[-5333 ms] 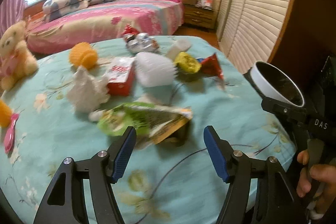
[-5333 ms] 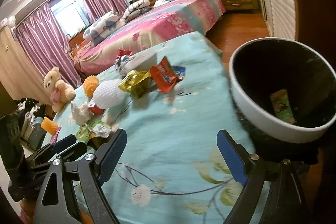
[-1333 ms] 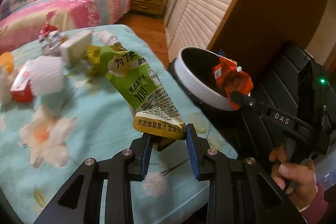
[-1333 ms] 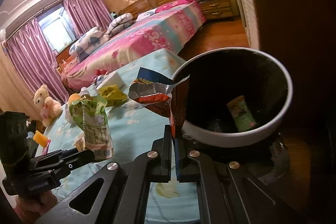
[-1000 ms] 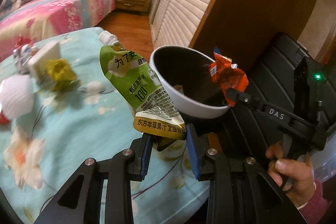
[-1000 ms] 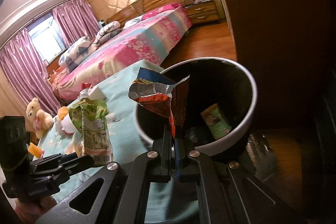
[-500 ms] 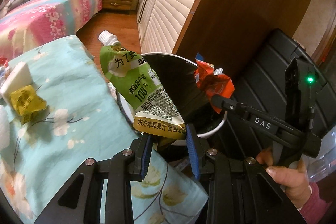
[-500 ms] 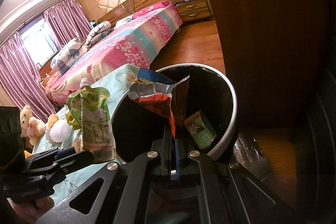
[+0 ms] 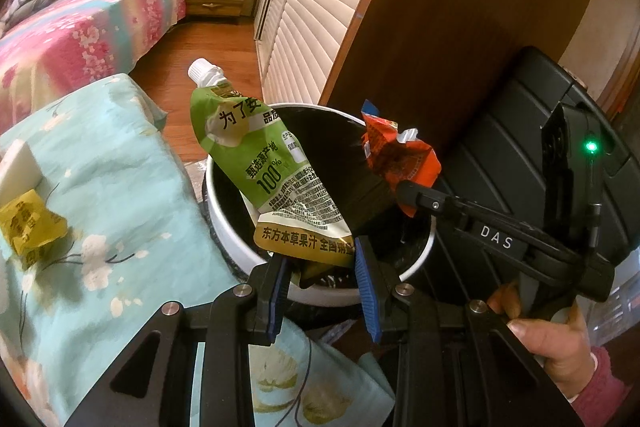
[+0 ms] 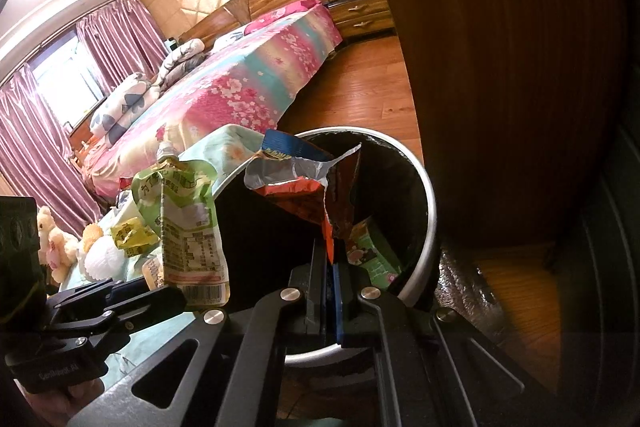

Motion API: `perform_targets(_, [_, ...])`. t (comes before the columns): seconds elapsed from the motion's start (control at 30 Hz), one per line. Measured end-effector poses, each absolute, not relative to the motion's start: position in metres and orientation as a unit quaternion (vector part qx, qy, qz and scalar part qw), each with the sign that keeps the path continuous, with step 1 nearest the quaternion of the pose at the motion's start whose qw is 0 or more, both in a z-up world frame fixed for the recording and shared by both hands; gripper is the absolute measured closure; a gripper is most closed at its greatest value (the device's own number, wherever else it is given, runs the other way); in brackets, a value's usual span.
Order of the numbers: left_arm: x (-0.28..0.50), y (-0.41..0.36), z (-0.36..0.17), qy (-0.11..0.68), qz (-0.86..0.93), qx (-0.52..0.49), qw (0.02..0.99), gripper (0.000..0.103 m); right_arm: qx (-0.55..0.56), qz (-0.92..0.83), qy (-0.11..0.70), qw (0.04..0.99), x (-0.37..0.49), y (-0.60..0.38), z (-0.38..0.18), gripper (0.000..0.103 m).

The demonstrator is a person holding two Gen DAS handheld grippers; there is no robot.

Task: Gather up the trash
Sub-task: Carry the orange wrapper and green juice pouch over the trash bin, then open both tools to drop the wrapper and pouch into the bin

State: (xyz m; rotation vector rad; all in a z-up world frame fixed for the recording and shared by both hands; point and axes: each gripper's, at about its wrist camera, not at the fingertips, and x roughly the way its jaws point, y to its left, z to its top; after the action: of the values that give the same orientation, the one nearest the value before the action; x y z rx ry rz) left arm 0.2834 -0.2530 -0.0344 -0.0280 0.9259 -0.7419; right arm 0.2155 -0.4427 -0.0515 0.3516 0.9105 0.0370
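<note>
- Left hand-held gripper [image 9: 322, 279] pinches the green juice pouch [image 9: 272, 171] by its stiff bottom seam; light, floppy, slick.
- Right hand-held gripper [image 10: 330, 283] clamps the crinkly red wrapper [image 10: 308, 187].
- Both hang over the bin [image 9: 236, 223], wrapper towards 2 o'clock.

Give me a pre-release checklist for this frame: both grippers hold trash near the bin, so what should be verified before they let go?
1. Left gripper holds the green juice pouch by its bottom edge: ok.
2. Right gripper is pinched on the torn red wrapper: ok.
3. Red wrapper sits over the mouth of the trash bin: ok in the right wrist view.
4. Green pouch fully over the bin mouth: cannot tell; it overlaps the opening, but its capped end leans toward the near rim.
5. Room inside the bin: ok, only a green packet shows at the bottom.
6. The two grippers are apart, not touching: ok.
</note>
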Motion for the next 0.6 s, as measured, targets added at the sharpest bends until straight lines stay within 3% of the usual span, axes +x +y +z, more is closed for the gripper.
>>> perform_targets(0.6, [0.29,-0.264,-0.038,0.45,-0.353,-0.007,0.82,0.073,0.175,0.016,0.448,0.876,0.228,-0.453,-0.057,0.1])
